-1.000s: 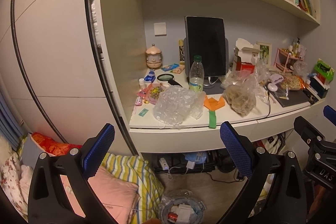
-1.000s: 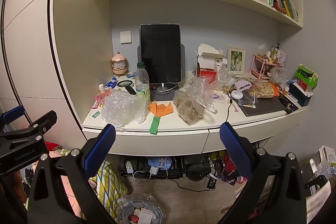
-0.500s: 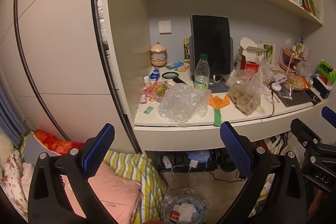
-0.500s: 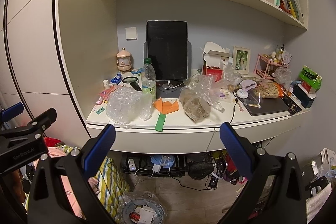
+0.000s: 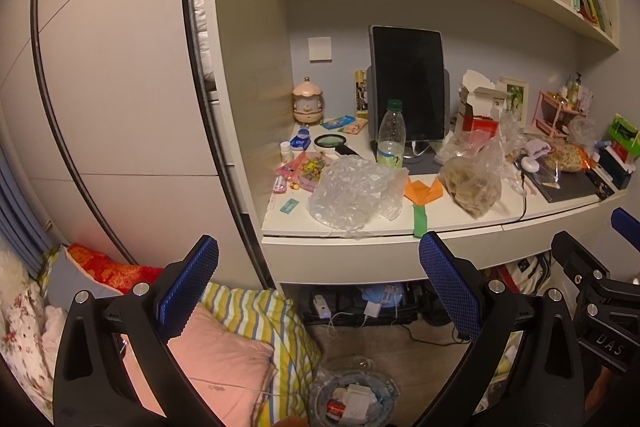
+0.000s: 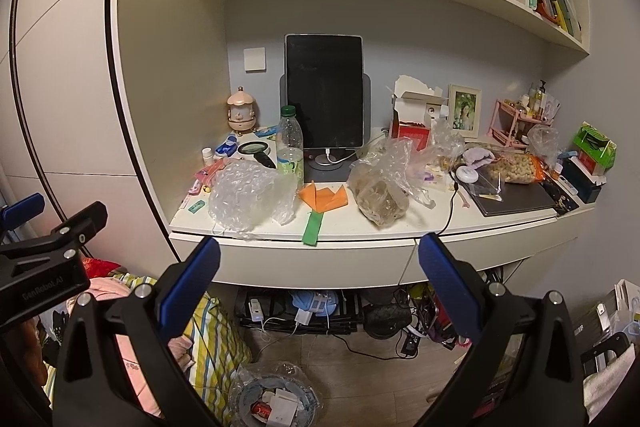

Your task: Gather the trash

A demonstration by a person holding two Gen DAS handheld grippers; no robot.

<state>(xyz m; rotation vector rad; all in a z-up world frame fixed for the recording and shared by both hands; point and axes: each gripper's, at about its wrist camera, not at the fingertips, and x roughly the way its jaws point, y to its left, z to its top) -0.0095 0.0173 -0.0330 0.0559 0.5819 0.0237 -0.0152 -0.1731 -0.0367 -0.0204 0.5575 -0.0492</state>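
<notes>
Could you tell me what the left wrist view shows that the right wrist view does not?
Only the left wrist view shows the red patterned cushion and floral bedding at lower left. Only the right wrist view shows the white towel at lower right. Both share the desk, bubble wrap, plastic bottle, orange paper, the floor bin, and open, empty grippers: left gripper, right gripper.

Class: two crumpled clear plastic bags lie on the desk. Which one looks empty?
The bubble-wrap bag, left of the orange paper; the other bag holds brownish contents.
</notes>
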